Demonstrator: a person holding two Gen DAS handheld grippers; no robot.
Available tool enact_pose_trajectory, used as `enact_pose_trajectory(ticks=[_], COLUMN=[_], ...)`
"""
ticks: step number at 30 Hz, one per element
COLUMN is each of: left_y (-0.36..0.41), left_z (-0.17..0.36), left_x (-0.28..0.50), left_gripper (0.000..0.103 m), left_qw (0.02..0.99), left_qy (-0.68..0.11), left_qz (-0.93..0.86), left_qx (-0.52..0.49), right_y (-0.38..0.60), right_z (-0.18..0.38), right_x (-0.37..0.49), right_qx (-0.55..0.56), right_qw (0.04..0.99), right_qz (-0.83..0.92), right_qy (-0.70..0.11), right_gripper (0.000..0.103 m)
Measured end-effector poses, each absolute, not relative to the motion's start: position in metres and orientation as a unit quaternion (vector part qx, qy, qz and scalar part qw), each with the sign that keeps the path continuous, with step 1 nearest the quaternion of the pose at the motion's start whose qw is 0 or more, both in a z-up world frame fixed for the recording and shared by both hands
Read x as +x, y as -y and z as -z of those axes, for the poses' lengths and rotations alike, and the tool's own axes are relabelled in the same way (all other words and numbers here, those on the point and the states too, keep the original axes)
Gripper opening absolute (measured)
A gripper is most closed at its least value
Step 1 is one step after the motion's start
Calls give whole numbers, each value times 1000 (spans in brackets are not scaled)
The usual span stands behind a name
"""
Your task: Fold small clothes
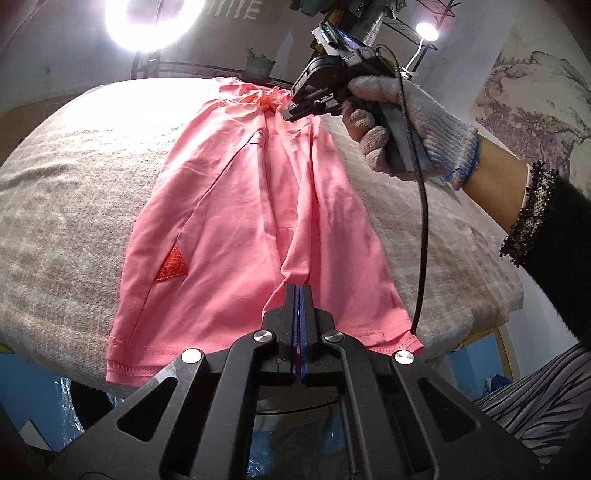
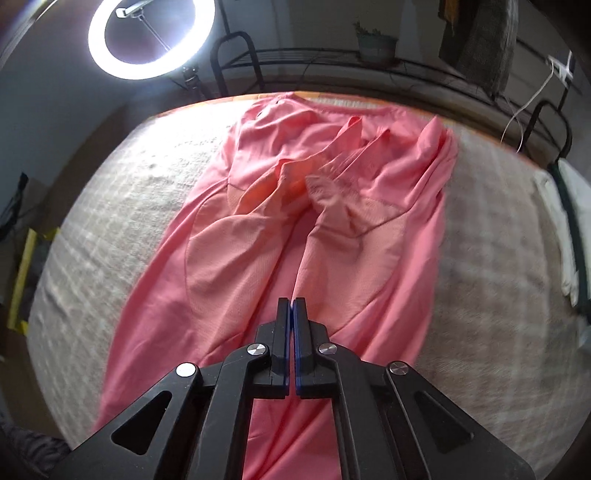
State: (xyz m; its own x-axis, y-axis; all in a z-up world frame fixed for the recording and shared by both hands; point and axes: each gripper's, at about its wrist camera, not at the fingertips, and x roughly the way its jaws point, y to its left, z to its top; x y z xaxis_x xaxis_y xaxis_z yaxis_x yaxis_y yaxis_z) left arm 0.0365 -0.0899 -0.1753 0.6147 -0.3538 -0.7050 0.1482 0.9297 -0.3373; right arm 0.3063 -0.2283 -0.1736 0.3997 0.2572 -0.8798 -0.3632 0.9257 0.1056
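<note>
From our left wrist we see the pink garment (image 1: 255,221) spread over the grey-blanketed tabletop (image 1: 74,192), left gripper (image 1: 297,291) pinching its hem fold, right gripper (image 1: 291,112) clamping its far end below the ring light (image 1: 155,22); from our right wrist, it lies creased.

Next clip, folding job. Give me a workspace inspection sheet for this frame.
Surface: beige textured cloth over the table.
Job's things: pink garment spread out, creased along its middle.
Clutter: nothing seen on the cloth.
Grippers: left gripper shut on a garment ridge near the hem; right gripper shut on fabric at the far end.
Cables: black cable hangs from the right gripper.
Surroundings: ring light, potted plant, metal rack.
</note>
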Motion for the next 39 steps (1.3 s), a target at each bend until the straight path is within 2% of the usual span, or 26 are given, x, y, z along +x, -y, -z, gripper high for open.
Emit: enact_pose_trajectory(ticks=[1,2,3,4,8,9,10,11,13,19,26,30,33,34,35,37,39], left_y=[90,90,91,91,95,95,94,94,88,75,62,46,30,21,14,0,-14], left_z=[176,177,180,181,187,189,190,191,187,179,181,164,153,149,146,141,139], left_x=[39,39,41,43,47,48,49,49,46,40,39,34,30,29,28,29,32], left_gripper=[1,3,10,12,11,6,1,0,0,0,0,0,13,20,24,24,24], left_qw=[889,889,889,888,885,885,884,884,886,894,891,900,904,904,904,903,899], left_qy=[-417,-418,-421,-424,-430,-430,-431,-430,-424,-410,-415,-396,-388,-387,-388,-395,-411], left_qz=[141,141,135,133,138,143,142,142,139,125,107,103,102,98,97,93,93], left_qx=[-124,-122,-118,-117,-108,-108,-109,-112,-124,-135,-151,-150,-150,-152,-152,-141,-124], right_y=[230,231,232,230,221,218,214,211,210,240,246,263,280,286,293,304,310], right_z=[174,175,176,178,193,196,198,197,196,182,191,157,127,119,111,107,112], right_x=[307,308,309,309,310,309,308,306,305,317,318,300,271,256,238,204,172], right_qx=[-43,-36,-36,-42,-60,-69,-83,-94,-88,67,115,103,89,85,83,82,74], right_qw=[830,826,825,825,814,812,813,816,815,816,802,816,826,829,831,831,824], right_qz=[-192,-196,-194,-189,-189,-189,-188,-188,-195,-221,-241,-247,-250,-250,-248,-241,-234], right_qy=[-522,-527,-529,-530,-546,-548,-545,-539,-538,-530,-535,-512,-497,-493,-490,-495,-511], right_gripper=[3,8,12,17,17,17,15,2,1,0,2,3,3,7,17,30,31])
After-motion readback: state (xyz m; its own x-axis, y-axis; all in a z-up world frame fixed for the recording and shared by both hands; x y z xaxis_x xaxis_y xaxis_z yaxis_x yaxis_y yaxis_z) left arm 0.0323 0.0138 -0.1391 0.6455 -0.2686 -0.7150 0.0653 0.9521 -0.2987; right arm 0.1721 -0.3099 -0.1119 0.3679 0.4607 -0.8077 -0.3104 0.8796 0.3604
